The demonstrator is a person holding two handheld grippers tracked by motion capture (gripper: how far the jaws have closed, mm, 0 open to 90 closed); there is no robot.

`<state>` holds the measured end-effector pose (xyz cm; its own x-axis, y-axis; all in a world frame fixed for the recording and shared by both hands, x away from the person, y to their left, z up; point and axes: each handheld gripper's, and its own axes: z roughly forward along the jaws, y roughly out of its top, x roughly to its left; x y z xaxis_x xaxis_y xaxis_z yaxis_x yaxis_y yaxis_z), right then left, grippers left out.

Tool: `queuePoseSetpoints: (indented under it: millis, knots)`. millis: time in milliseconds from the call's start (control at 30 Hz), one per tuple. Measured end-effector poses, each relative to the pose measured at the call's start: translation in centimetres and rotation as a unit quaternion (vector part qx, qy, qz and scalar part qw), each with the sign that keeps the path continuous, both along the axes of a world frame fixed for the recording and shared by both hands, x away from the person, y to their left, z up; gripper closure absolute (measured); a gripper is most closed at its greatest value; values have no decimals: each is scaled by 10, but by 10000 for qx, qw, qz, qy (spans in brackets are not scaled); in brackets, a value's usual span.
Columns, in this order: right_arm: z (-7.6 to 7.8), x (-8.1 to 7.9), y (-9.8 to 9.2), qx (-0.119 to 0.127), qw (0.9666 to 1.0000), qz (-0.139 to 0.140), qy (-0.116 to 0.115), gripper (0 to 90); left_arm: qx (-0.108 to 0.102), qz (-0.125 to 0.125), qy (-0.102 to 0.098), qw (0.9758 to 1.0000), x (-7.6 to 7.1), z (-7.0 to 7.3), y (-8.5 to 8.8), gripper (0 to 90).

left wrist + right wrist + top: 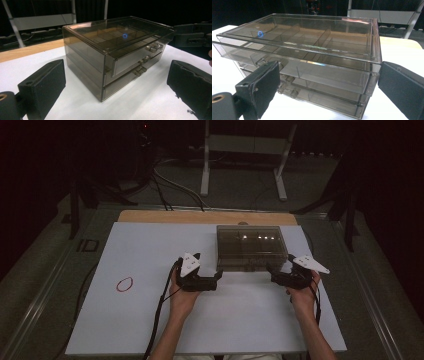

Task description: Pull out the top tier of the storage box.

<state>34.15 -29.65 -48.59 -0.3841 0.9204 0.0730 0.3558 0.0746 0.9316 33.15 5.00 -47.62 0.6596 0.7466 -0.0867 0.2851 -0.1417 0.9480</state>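
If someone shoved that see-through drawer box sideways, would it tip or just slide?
The drawer box is wider than tall, so it would probably slide on the smooth white board. Its hard clear walls look stiff, likely light. The drawers might slip outward if it tilts.

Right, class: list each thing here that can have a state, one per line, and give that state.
Drawer box: upright on the white board; top drawer slid slightly out, lower two shut.
Left tool: open, beside the box's front-left corner.
Right tool: open, at its front-right corner.
Red rubber band: lying flat, loose.
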Motion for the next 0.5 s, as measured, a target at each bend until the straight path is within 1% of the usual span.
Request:
queuePoseSetpoints:
  millis: [367,500]
  knots:
    - [-1,-1,1,36,10000,42,39,45,117,-165,46,9998,6,-2,-14,39]
    - [-1,-1,0,68,9999,58,62,46,92,-221,81,9997,8,-3,-19,40]
